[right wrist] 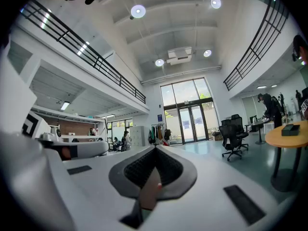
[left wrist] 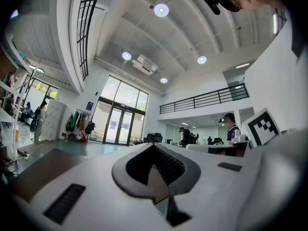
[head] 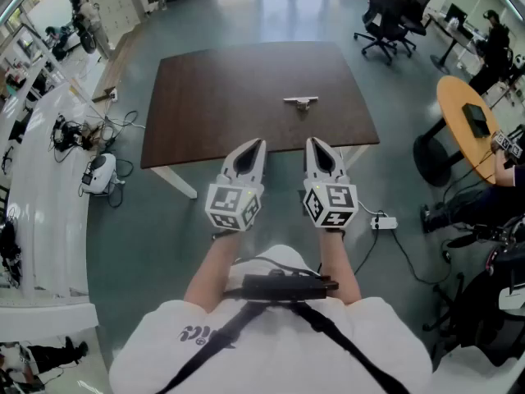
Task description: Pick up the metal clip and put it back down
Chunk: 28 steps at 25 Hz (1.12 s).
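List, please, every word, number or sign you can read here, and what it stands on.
Nothing is legible.
Dark print on the white shirt: too blurred to read.
Blue sign beside the glass doors: too small to read.
Cubes on left gripper and right gripper: square markers, no letters.

left claw (left wrist: 155, 150) closed, facing glass doors (left wrist: 118, 125)

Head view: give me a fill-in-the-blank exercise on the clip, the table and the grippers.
The metal clip lies on the ____ table.
The left gripper and the right gripper both have their jaws ____.
The black office chairs stand in the head view's upper ____ corner.
Missing: brown; shut; right.
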Available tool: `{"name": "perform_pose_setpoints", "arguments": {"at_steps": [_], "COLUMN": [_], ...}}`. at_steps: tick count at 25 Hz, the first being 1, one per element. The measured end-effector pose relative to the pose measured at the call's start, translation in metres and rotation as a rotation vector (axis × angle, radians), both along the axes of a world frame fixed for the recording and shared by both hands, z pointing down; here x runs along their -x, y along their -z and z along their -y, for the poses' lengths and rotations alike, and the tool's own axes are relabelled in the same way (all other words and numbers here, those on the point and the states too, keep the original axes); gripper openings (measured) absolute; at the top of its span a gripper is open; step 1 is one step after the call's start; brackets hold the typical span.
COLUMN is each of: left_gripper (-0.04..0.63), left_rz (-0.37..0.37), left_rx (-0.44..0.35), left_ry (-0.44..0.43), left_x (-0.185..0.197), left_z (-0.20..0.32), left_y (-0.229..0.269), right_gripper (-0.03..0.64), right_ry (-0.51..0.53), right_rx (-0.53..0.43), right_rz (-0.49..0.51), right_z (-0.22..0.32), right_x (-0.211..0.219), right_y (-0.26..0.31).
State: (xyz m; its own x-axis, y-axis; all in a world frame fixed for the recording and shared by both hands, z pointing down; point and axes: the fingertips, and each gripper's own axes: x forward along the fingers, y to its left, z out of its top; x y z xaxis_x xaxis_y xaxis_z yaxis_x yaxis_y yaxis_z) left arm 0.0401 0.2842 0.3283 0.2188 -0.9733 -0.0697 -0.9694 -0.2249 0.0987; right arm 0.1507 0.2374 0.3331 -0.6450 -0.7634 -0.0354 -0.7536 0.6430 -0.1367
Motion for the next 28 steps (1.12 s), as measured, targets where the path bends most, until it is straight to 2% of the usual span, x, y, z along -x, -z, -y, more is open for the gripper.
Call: {"name": "perform_pose_setpoints", "arguments": {"at_steps": [5,9,14,21,28], "left_gripper": [0.01,0.011,0.01,0.01,0.01], "left_rz": [0.008,0.01,0.012,0.02,-0.007], "left_rx": [0.003,0.012,0.024,0.084,0.098], "left_ry": [-0.015,-0.027,-0.009,0.052,0.022], "left_x": [-0.019,-0.038,-0.057,-0.035,-0.014], "left_z": [0.006,0.016,0.014,0.022,0.073], "left_y": [-0.002,-0.006,-0.021,-0.044,-0.059], "right_gripper": [0.006,0.006,0.006,0.006,0.006], "right_ry": [-0.001,0.068,0.118,0.161,0.125], "right_rx": [0.002,-0.02,-0.018,0.025,0.078], "right_rz": [0.034,0.063,0.003,-0.091,-0.136], "right_z": [0.004,0.005,0.002,0.01,0.061], "right_x": [-0.014,-0.022,-0.03,-0.005,0.015], "right_y": [0.001,0.003,-0.015,-0.044,-0.066]}}
